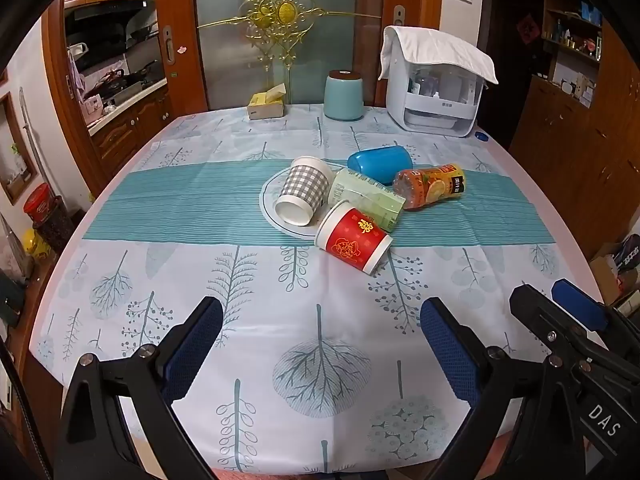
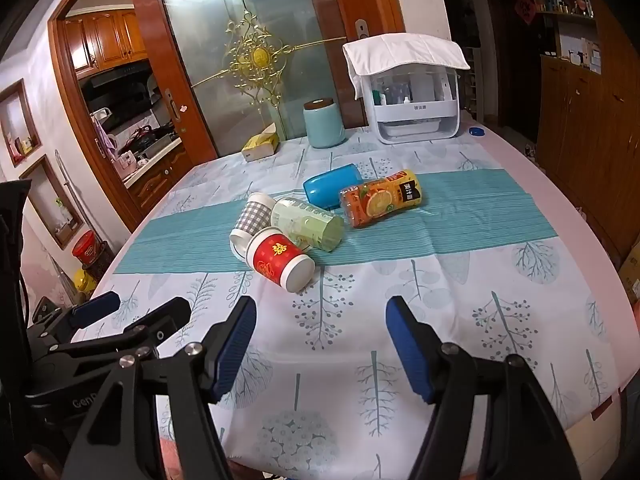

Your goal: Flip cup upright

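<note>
Several cups lie on their sides mid-table. A red paper cup [image 1: 354,237] [image 2: 279,258] is nearest, its base toward me. A grey checked cup [image 1: 302,192] [image 2: 253,217] lies on a white plate [image 1: 269,211]. A pale green cup [image 1: 366,197] [image 2: 310,223] and a blue plastic cup [image 1: 380,164] [image 2: 330,190] lie behind. My left gripper [image 1: 320,340] is open and empty near the front edge. My right gripper [image 2: 320,340] is open and empty, short of the red cup; it also shows in the left wrist view [image 1: 560,308].
An orange juice bottle [image 1: 432,185] [image 2: 380,198] lies beside the blue cup. At the back stand a teal canister [image 1: 344,96], a tissue box [image 1: 266,103] and a white appliance [image 1: 436,92] under a cloth. A blue bottle cap [image 1: 482,136] lies at the right edge.
</note>
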`<state>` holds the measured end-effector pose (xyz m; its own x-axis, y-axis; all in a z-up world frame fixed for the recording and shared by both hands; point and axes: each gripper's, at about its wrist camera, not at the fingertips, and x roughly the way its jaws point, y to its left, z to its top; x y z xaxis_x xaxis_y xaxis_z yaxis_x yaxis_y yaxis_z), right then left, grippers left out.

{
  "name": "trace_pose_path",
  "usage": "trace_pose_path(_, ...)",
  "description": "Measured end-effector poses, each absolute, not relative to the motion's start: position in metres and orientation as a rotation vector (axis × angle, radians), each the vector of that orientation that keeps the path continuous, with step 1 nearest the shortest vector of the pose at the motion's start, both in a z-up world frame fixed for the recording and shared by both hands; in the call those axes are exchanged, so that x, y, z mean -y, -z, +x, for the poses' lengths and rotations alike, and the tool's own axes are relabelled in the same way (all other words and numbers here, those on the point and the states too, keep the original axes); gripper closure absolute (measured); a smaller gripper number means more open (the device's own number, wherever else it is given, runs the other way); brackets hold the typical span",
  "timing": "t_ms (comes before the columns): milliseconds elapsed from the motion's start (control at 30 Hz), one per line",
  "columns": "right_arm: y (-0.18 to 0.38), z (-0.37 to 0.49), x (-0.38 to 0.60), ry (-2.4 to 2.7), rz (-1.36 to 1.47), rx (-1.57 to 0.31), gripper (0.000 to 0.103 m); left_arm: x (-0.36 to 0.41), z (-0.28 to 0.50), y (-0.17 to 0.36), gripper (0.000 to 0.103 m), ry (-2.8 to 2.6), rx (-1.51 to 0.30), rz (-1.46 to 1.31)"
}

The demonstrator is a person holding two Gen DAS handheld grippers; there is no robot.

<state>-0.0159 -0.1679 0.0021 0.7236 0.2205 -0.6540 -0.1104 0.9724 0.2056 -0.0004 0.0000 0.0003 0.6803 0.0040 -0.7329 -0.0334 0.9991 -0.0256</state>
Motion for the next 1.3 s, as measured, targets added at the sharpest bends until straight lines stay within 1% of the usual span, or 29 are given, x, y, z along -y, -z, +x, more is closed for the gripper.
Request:
trace_pose_path(1133, 0.004, -0.012, 0.164, -0.182, 0.153, -0.75, 0.035, -0.003, 0.008, 0.007, 0.006, -0.021, -0.859, -0.042)
trace_pose_path(1300, 0.006, -0.011, 0.161, -0.182, 0.135, -0.721, 0.035, -0.007, 0.01, 0.009, 0.006, -0.015, -0.869, -0.062)
